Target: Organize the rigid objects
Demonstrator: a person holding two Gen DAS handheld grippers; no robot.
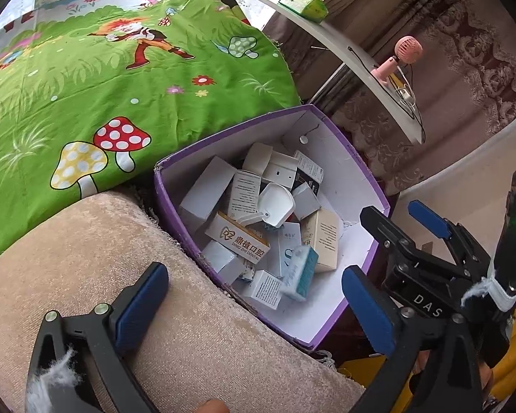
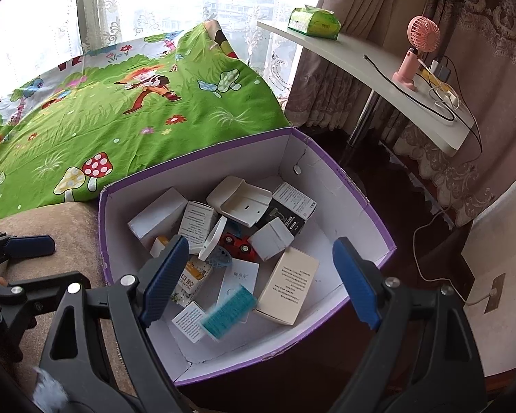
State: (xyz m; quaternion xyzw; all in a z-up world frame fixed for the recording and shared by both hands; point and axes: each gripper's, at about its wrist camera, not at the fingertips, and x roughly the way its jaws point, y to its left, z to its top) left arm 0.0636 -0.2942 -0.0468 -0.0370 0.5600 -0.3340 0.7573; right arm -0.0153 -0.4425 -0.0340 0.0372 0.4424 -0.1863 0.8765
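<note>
Beside a green cartoon bedspread, both grippers, left and right, angle downward over a purple box, jaws wide, empty.

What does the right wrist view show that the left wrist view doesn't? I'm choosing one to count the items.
Only the right wrist view shows the red toy among the cartons and the wall socket. Only the left wrist view shows the dental carton's full label and a fingertip. Both show the purple box, the blurred teal box, the pink fan and both open grippers.
</note>
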